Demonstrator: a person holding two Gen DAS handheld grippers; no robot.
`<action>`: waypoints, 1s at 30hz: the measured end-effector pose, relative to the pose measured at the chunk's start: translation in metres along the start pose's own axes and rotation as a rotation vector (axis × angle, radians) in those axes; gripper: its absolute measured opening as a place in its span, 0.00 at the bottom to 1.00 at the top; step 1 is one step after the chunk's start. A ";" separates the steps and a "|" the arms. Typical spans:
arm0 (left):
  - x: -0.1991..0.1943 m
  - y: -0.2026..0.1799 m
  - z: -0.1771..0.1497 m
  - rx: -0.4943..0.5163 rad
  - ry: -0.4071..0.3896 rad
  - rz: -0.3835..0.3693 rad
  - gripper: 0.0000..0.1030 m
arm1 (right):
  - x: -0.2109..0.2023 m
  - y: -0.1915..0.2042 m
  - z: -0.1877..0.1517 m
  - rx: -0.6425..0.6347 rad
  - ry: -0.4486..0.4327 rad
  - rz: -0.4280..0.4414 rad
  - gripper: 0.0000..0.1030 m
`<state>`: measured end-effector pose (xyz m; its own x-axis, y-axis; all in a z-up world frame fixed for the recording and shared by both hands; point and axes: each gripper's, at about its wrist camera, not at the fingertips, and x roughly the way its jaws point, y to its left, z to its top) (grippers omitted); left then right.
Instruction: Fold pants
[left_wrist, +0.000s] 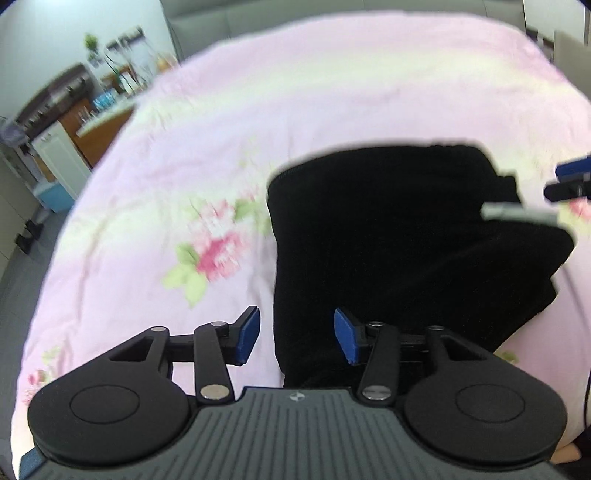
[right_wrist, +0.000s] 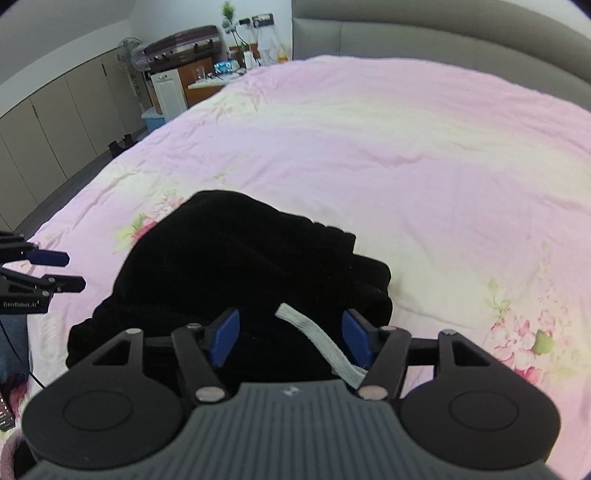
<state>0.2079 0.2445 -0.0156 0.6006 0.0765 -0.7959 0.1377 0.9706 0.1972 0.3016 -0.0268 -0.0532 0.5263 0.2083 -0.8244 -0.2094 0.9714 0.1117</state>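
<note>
Folded black fleece pants (right_wrist: 236, 273) lying on pink floral bedspread (right_wrist: 406, 166); left gripper (left_wrist: 297, 338) & right gripper (right_wrist: 290, 338) both hovering w/ jaws apart, holding nothing.

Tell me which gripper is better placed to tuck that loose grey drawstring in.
Right, probably. The grey drawstring lies between the open right gripper, on the black pants. The left gripper, also open, straddles the pants' opposite edge.

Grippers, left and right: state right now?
Left gripper: open, holding nothing, at the black pants' near edge.
Right gripper: open, nothing clamped; grey drawstring lies loose between its fingers.
</note>
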 end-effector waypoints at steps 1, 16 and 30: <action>-0.018 -0.002 0.001 -0.016 -0.035 0.017 0.58 | -0.018 0.006 -0.003 -0.019 -0.029 -0.003 0.68; -0.172 -0.079 -0.045 -0.142 -0.301 0.245 0.82 | -0.180 0.078 -0.089 -0.016 -0.333 -0.056 0.91; -0.145 -0.102 -0.092 -0.208 -0.176 0.230 0.83 | -0.154 0.092 -0.145 -0.021 -0.287 -0.142 0.95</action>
<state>0.0344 0.1556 0.0269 0.7260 0.2757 -0.6300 -0.1692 0.9596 0.2249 0.0815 0.0137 0.0035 0.7616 0.0972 -0.6407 -0.1325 0.9912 -0.0071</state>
